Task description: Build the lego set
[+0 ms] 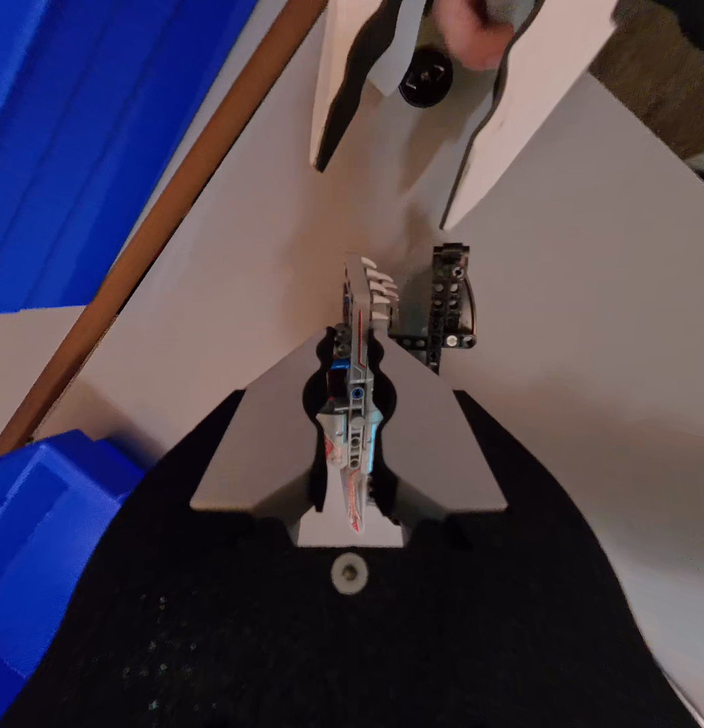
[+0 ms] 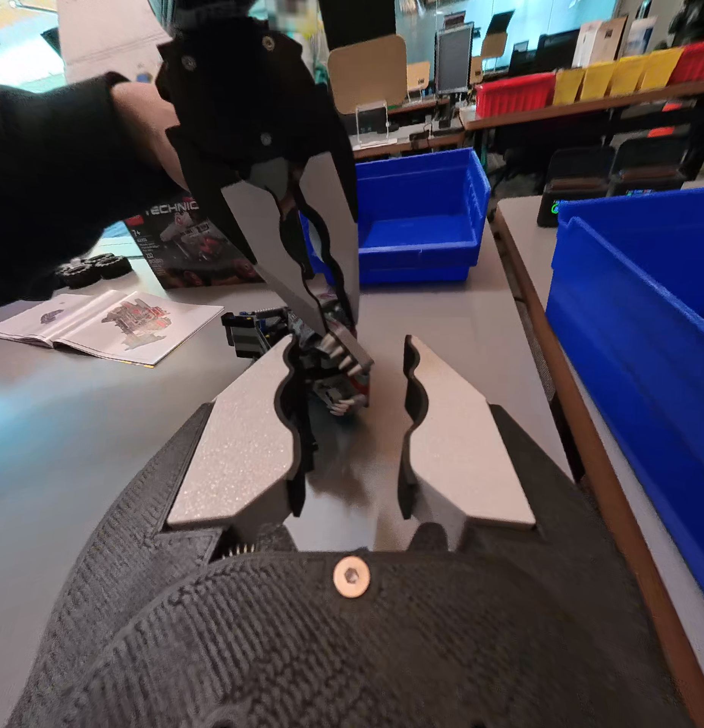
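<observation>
A grey table (image 2: 86,413) carries two blue bins (image 2: 421,220), the set's box (image 2: 189,244), an open booklet (image 2: 106,327) and some black wheels (image 2: 92,268). The left gripper (image 1: 350,346) is clamped tight on the grey lego model (image 1: 358,394), gripping its body while the white-toothed end sticks out past the fingertips, low over the table. The right gripper (image 2: 348,354) stands wide open and holds nothing, with the model just ahead of its left finger. A black lego piece (image 1: 449,307) lies beside the model.
</observation>
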Demonstrator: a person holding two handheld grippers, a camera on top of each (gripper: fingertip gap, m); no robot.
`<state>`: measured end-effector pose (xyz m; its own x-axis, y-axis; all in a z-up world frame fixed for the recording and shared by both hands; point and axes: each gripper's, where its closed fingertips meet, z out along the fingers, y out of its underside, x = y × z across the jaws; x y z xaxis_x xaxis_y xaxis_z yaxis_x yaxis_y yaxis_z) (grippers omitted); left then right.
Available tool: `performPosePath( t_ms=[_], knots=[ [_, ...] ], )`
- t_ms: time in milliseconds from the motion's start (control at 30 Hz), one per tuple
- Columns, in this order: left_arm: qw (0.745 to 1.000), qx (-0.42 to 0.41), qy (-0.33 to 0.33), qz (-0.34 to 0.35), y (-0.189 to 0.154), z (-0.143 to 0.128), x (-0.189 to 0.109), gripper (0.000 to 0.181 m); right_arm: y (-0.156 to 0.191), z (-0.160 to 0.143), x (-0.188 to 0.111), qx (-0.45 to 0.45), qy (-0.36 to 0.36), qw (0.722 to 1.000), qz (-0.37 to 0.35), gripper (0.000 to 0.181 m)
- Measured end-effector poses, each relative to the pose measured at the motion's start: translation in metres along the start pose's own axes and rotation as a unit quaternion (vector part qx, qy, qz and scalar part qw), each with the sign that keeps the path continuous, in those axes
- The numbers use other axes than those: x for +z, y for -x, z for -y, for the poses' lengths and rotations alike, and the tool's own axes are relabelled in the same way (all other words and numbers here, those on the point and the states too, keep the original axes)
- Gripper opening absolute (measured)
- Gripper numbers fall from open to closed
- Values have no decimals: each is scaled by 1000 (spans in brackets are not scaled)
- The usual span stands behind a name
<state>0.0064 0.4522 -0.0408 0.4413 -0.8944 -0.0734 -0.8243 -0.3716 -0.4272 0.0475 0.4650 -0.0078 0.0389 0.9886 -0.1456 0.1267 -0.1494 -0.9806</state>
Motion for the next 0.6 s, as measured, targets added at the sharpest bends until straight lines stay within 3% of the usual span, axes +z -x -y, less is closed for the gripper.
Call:
performPosePath(
  t_ms=[167,300,600],
  knots=[
    [997,-38,-58,37,7,-1,-19,13,-17,-28,3,17,60,998,-12,55],
    [995,-48,-66,59,10,1,-31,13,-9,-27,16,53,65,994,65,52],
    [999,-13,-10,41,-6,-8,-59,13,24,-71,36,-16,218,965,146,37]
  ],
)
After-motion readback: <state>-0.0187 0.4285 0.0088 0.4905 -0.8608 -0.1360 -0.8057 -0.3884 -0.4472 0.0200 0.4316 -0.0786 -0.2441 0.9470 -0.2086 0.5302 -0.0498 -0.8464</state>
